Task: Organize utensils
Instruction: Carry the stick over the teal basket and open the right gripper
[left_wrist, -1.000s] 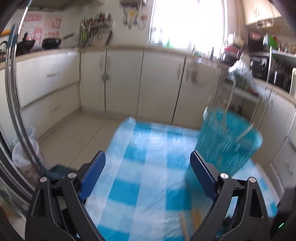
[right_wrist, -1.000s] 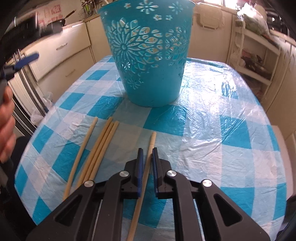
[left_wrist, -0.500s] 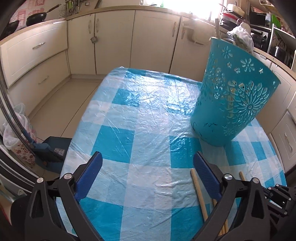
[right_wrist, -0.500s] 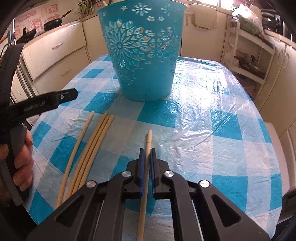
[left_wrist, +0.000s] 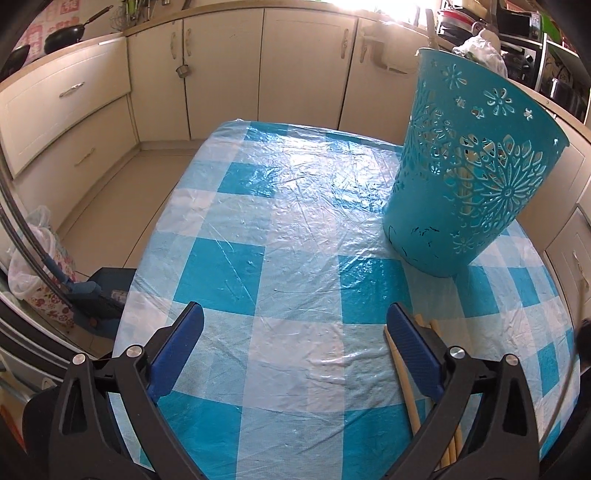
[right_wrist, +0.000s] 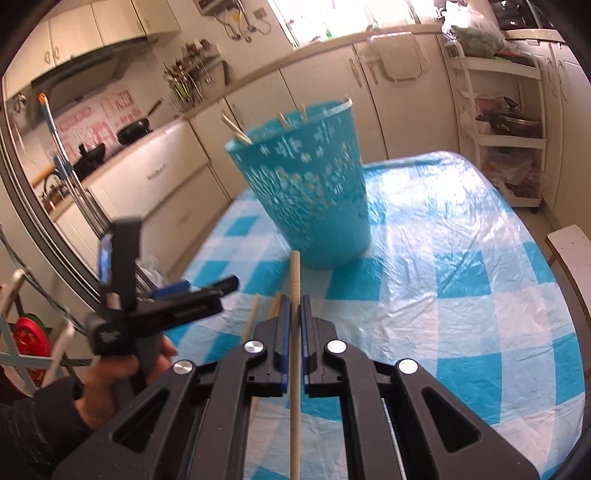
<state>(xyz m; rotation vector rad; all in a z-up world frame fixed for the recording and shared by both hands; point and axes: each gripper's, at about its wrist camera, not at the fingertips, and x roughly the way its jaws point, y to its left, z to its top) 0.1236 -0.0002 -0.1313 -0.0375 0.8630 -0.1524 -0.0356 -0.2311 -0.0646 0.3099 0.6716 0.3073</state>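
Observation:
A teal perforated basket (left_wrist: 469, 177) stands on the blue-and-white checked table (left_wrist: 295, 229); it also shows in the right wrist view (right_wrist: 306, 188) with several wooden chopsticks poking over its rim. My right gripper (right_wrist: 292, 306) is shut on one wooden chopstick (right_wrist: 294, 280), lifted off the table and pointing at the basket. My left gripper (left_wrist: 295, 332) is open and empty, low over the table's near edge; it also shows in the right wrist view (right_wrist: 192, 291). Loose chopsticks (left_wrist: 410, 391) lie beside its right finger, and their tips show in the right wrist view (right_wrist: 253, 314).
Cream kitchen cabinets (left_wrist: 295, 66) ring the room. A white shelf rack (right_wrist: 506, 122) stands at the table's far right. A blue dustpan (left_wrist: 99, 299) and a bagged bin (left_wrist: 33, 273) sit on the floor left of the table.
My right gripper has lifted the chopstick off the table and tilted up toward the basket. My left gripper has swung down from the room to low over the table.

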